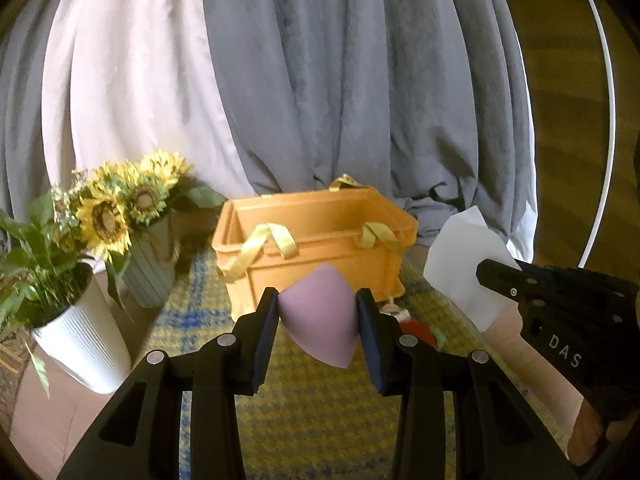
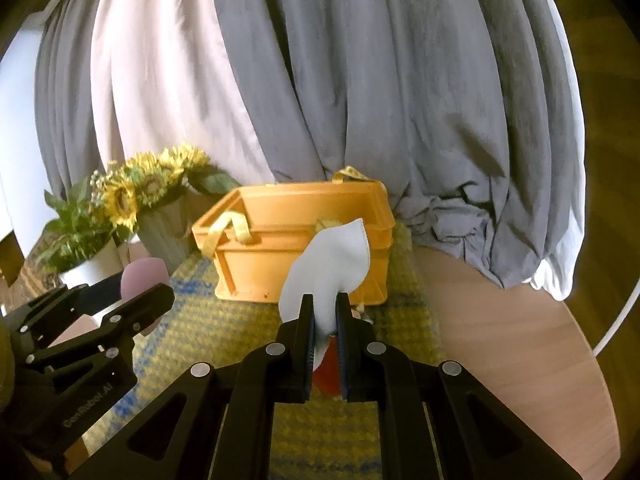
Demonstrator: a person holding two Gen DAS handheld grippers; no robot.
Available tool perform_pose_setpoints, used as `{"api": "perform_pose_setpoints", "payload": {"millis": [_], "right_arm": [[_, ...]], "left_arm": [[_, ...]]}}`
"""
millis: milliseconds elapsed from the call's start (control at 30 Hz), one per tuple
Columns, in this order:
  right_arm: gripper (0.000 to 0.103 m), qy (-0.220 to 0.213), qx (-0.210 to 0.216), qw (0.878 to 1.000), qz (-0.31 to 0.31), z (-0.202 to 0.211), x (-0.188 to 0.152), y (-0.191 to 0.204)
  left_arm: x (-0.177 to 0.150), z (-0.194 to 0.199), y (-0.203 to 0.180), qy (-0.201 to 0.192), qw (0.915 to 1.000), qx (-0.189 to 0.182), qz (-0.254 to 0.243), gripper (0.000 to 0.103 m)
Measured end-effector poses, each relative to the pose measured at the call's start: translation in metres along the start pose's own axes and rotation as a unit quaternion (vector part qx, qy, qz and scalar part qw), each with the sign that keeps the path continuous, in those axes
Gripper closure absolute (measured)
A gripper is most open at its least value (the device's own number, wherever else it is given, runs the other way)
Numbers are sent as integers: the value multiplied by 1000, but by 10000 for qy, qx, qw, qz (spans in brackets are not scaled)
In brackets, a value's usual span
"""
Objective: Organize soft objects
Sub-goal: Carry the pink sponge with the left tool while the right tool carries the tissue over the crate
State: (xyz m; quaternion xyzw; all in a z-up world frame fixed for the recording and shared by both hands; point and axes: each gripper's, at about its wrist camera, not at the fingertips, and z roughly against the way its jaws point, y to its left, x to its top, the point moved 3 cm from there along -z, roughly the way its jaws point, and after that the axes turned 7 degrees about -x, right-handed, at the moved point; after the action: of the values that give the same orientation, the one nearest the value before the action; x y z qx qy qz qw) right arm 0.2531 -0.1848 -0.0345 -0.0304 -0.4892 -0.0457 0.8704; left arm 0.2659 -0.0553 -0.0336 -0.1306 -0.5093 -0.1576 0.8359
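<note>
Two grippers carry loads. Left gripper (image 1: 318, 312) pinches a lilac teardrop foam sponge (image 1: 316, 316); right gripper (image 2: 325, 312), nearly closed, clamps a white fabric cloth (image 2: 328, 264). Both hang clear of the mat, facing the orange plastic crate (image 2: 304, 236), probably for depositing.

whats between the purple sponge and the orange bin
Nothing solid: in the left wrist view the purple sponge, clamped in the left gripper, hangs before the orange bin.

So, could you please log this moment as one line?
left gripper: shut on purple sponge | right gripper: shut on white cloth | both short of orange basket
</note>
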Motion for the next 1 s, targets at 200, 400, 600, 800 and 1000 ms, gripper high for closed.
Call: {"api": "perform_pose_setpoints", "payload": {"millis": [200, 400, 600, 800, 1000], "right_arm": [[93, -174, -1, 9998, -70, 4, 11, 9], [93, -380, -22, 9992, -96, 5, 24, 12], [93, -541, -27, 9985, -88, 4, 38, 16], [93, -728, -39, 9973, -106, 1, 53, 19], [93, -910, -38, 9958, -88, -4, 67, 22]], "left_arm": [[15, 5, 7, -244, 9997, 31, -98, 65], [31, 8, 12, -429, 9989, 19, -161, 65], [45, 7, 18, -581, 9981, 8, -193, 65], [60, 4, 25, -761, 9968, 31, -237, 65], [73, 1, 31, -935, 9952, 39, -280, 65]]}}
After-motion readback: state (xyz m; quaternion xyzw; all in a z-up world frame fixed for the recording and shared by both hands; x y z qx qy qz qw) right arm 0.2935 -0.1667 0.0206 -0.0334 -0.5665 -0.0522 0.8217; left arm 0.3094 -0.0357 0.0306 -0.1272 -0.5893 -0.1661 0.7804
